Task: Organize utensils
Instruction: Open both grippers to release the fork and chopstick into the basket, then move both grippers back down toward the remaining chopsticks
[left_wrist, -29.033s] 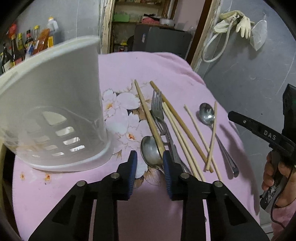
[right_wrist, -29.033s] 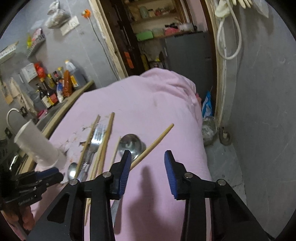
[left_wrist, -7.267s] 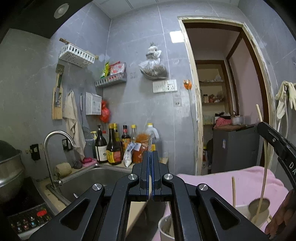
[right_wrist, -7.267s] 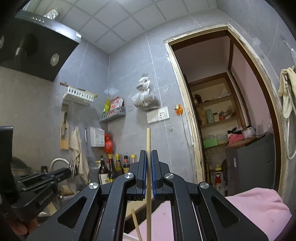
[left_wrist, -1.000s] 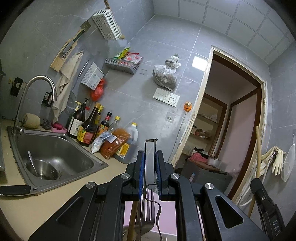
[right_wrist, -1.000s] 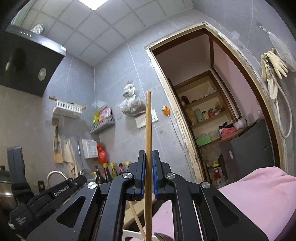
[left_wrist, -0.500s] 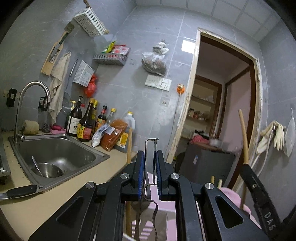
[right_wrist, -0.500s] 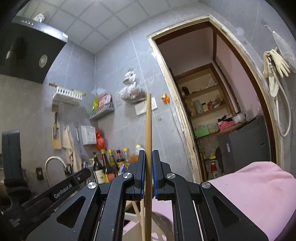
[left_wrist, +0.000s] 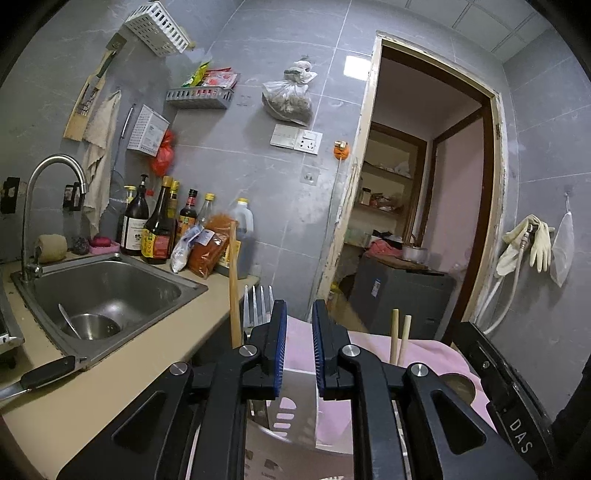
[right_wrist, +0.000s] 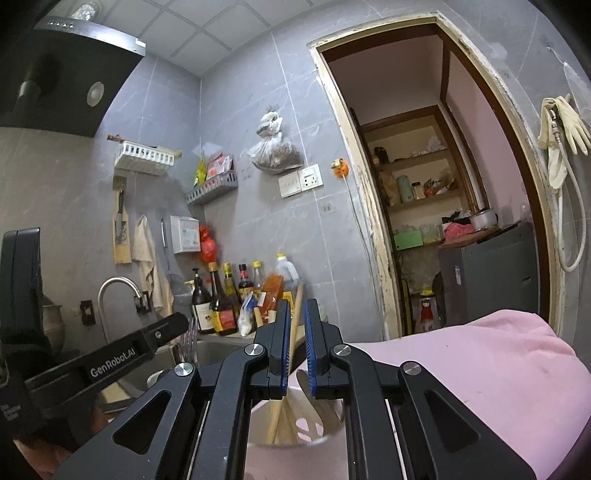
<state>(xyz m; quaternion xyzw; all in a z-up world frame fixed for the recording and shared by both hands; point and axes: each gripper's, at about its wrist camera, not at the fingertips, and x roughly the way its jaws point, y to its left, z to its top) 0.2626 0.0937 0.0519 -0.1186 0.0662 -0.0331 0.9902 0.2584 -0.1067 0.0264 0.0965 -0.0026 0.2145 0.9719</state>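
"GenRobot.AI" on left gripper (right_wrist: 177, 326), jaws apart with nothing between, "DAS" on right gripper (right_wrist: 295, 339), jaws slightly parted and empty, white utensil holder (left_wrist: 295, 398) on pink cloth (right_wrist: 461, 369) below both, rim partly hidden, fork (left_wrist: 256, 302) and chopsticks (left_wrist: 400, 336) upright inside, bottle labels (left_wrist: 157, 240) unreadable

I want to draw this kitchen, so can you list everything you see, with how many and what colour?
chopsticks: at least three, light wood, standing in the holder
fork: one, silver, tines up, in the holder
holder: one, white, on the cloth
cloth: one, pink, under the holder
sink: one, steel, at the left
bowl: one, steel, inside the sink
bottles: several, mostly dark, behind the sink
gloves: a pair, cream, hanging on the right wall
left tongs: one, black with blue pads, empty, beside the fork
right tongs: one, black with blue pads, empty, over the holder
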